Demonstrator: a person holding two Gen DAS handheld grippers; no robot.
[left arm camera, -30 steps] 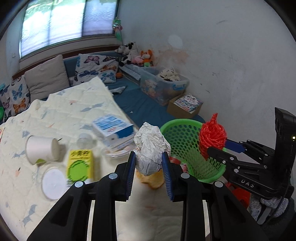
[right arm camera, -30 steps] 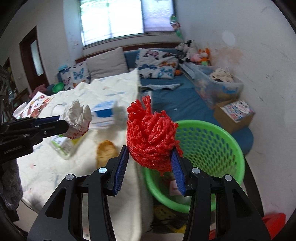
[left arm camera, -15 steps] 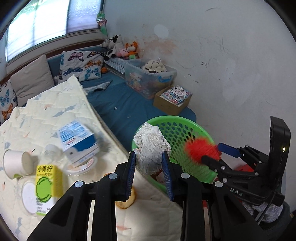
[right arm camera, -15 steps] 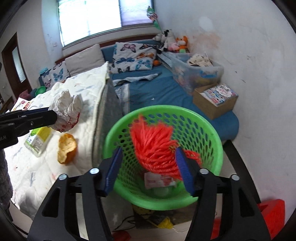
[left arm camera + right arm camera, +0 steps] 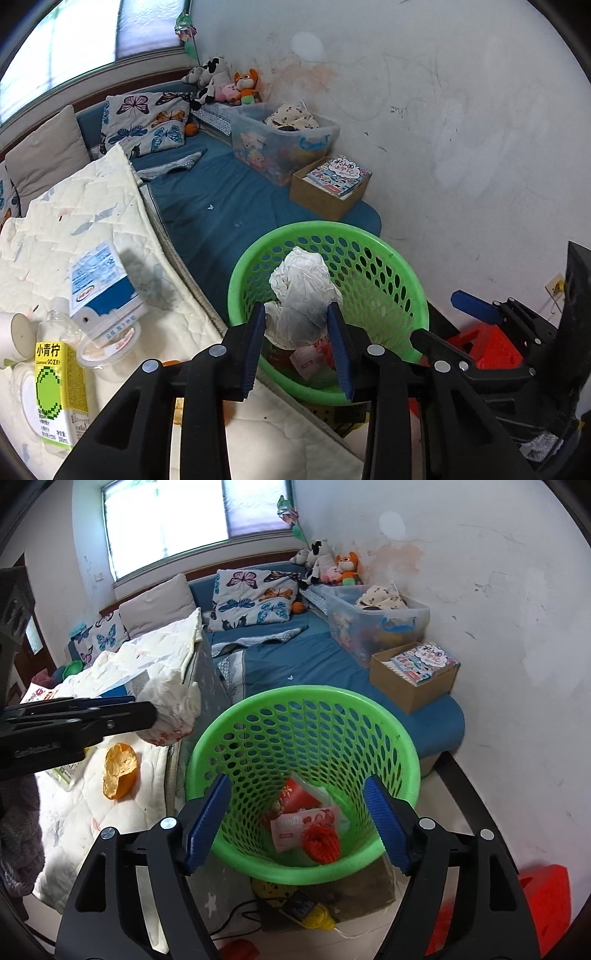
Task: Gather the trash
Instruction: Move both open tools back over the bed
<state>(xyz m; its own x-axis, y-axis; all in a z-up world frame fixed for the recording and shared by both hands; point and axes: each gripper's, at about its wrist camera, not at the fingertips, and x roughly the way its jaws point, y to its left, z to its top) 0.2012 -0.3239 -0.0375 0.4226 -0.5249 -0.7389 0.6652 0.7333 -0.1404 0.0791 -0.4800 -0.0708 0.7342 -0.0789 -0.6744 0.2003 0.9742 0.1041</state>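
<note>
The right gripper (image 5: 299,821) has just been opening, jaws empty — its red mesh bundle (image 5: 321,843) now lies in the green perforated plastic basket (image 5: 391,716); the left gripper (image 5: 297,349), loosening, holds the crumpled white paper wad (image 5: 301,295) above it.

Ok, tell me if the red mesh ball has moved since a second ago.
Yes. The red mesh ball has dropped from the right tool to the green basket's bottom.

Black grippers (image 5: 297,821), blue pads (image 5: 386,829), silver screws.
</note>
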